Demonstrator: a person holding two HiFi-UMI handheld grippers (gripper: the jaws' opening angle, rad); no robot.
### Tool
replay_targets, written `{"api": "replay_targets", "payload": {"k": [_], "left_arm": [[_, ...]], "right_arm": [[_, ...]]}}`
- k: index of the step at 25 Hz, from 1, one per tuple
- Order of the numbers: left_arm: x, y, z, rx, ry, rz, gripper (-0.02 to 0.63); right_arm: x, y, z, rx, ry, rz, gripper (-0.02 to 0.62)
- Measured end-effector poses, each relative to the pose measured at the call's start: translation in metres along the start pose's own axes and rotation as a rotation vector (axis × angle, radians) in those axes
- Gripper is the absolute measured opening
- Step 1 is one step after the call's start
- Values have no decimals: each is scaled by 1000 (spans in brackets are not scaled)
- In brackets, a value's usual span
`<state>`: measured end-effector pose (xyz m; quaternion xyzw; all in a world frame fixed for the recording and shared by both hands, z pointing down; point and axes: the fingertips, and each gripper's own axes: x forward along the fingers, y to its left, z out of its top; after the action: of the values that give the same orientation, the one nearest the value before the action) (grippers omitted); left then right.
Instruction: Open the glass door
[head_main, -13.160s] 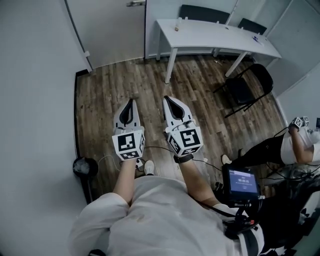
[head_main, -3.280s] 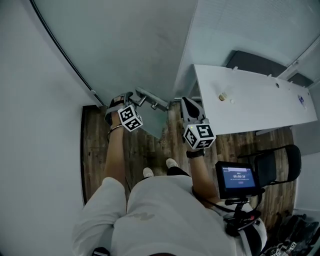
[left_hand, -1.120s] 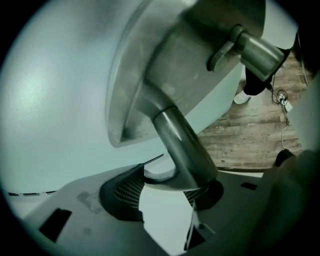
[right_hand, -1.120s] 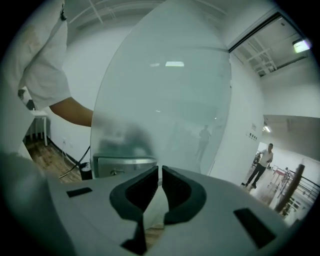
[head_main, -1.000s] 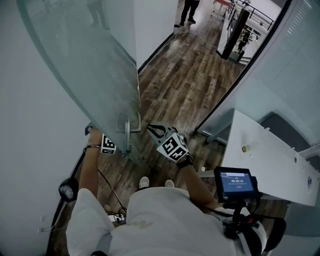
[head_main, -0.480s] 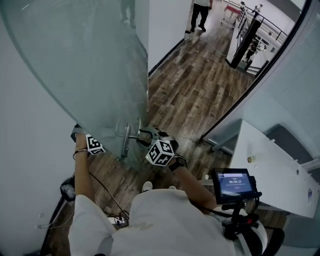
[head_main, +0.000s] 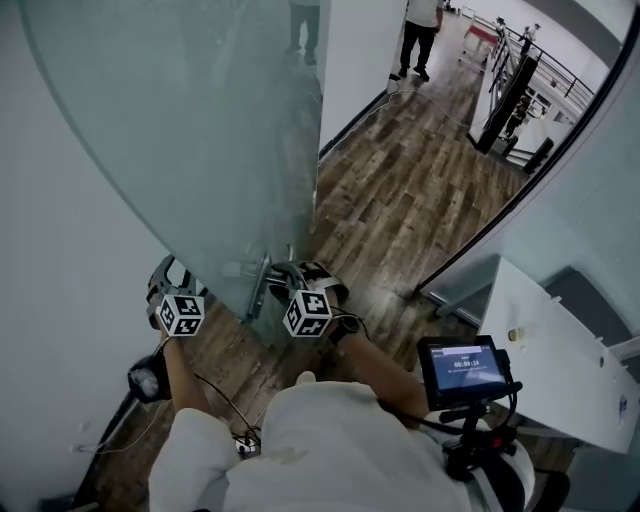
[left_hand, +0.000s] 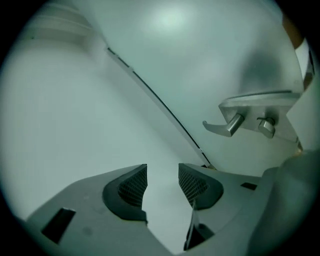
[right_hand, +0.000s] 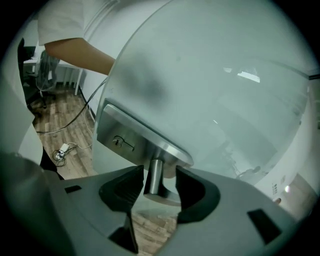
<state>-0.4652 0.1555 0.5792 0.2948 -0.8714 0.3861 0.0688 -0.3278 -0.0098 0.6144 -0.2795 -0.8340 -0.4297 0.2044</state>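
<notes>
Since before: glass door (head_main: 220, 130) swung wider; right gripper (head_main: 283, 272) jaws have just been opening.
Head view: one door, open beside my left gripper (head_main: 168, 272); heavy, stiff, breakable, I think.
Left gripper view: jaws apart, empty; lever handle (left_hand: 225, 125) ahead.
Right gripper view: jaws apart round second handle (right_hand: 155, 172), loose; best holding spot.

Wood-plank floor (head_main: 400, 200), white wall (head_main: 50, 250) left, white table (head_main: 560, 345) right.

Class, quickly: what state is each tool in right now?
Left tool: open, empty; its jaws have just narrowed slightly.
Right tool: open, jaws just been opening; silver metal door handle between them, not gripped.
</notes>
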Motion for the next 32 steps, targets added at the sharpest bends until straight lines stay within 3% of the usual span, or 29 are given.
{"api": "replay_targets", "payload": {"k": [6,9,18,32], "left_arm": [[-62,32,4,-427,-138,145,67],[-81,46,-4,-547,-183,186,14],[-97,66,-6,-574,-259,152,11],[-85,79,-85,-678,-196,185,11]], "right_arm": [[-1,1,9,-19,17,-46,192],[7,0,17,-18,22,-66,189],[49,-5,57,6,28,-83,150],[131,-15,100,43,39,-108,152]]}}
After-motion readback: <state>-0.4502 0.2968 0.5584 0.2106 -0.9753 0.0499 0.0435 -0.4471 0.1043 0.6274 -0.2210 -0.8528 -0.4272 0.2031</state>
